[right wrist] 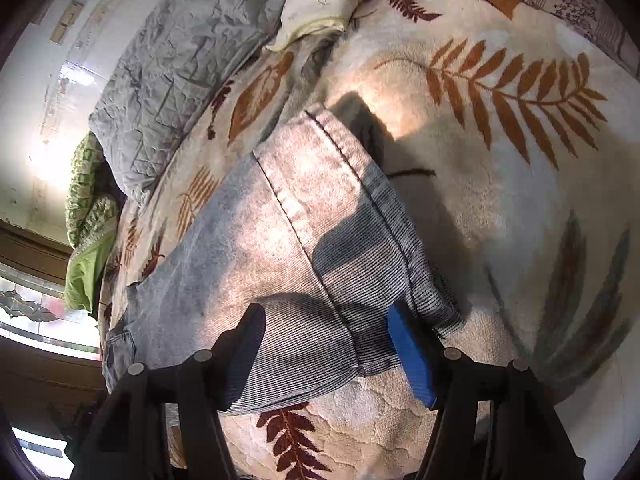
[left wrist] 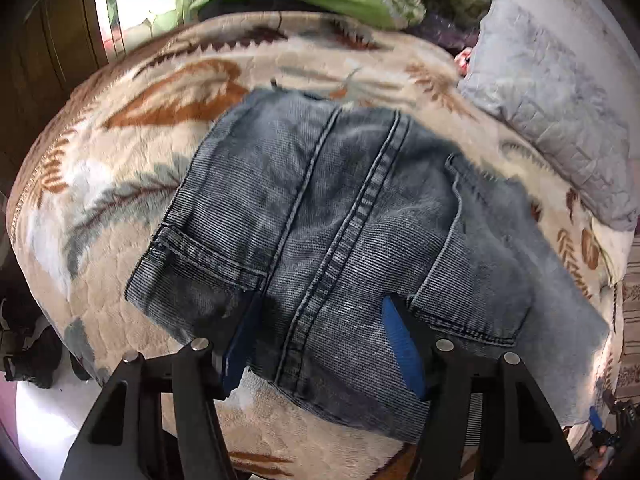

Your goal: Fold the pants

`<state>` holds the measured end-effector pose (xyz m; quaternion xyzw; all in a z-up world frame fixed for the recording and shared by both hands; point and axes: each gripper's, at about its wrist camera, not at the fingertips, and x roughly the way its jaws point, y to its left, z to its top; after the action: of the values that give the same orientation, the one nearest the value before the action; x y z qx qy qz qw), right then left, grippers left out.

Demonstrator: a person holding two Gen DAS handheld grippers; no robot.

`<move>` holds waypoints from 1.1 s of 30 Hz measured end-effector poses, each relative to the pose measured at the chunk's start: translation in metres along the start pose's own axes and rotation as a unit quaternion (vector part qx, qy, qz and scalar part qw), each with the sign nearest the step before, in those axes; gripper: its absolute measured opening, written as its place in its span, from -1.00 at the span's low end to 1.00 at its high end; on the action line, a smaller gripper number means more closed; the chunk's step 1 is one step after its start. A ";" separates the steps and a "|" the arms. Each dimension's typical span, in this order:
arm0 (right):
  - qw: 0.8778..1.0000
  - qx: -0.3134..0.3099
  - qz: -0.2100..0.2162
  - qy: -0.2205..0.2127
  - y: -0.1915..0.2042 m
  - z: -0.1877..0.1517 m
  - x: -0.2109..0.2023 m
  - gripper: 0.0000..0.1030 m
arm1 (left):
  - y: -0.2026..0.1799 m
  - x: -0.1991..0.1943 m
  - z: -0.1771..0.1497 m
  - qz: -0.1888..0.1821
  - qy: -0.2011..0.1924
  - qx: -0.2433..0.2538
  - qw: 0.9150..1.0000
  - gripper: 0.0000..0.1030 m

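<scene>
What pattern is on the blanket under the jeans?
Cream blanket with orange, brown and grey-blue fern leaves; clearest in the right wrist view.

The left gripper points steeply downward, its black linkage arms filling the bottom of the left wrist view. Its jaws stand apart, the blue pads spread to either side with a clear gap between them, neither pressing on anything. The right gripper is also angled downward. Its jaws stand just as wide, one blue pad lit on the right of its own view, the other in shadow on the left, and nothing is clamped between them
</scene>
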<state>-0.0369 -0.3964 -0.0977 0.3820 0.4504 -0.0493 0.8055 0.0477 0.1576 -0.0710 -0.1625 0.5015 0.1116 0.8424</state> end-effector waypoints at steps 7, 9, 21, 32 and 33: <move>0.992 -0.123 -0.001 -0.020 0.096 0.016 -0.021 0.31 | -0.027 -0.067 0.022 -0.020 -0.134 0.022 0.991 0.47; 0.980 -0.200 0.023 -0.007 0.151 0.012 -0.005 0.31 | -0.031 -0.060 0.027 -0.009 -0.147 0.031 0.989 0.54; 0.879 -0.456 0.067 0.120 0.369 -0.035 0.183 0.18 | -0.015 0.011 0.019 0.018 -0.066 0.036 0.997 0.65; 0.845 -0.515 0.022 0.145 0.389 -0.052 0.227 -0.80 | -0.014 0.010 0.016 0.006 -0.071 0.040 0.997 0.66; 0.836 -0.529 0.010 0.143 0.393 -0.057 0.228 -0.83 | -0.013 0.010 0.017 0.004 -0.071 0.039 0.997 0.66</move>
<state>0.2243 -0.0222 -0.0649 -0.0953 0.5137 0.2601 0.8120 0.0703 0.1524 -0.0702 -0.1187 0.4455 0.1067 0.8809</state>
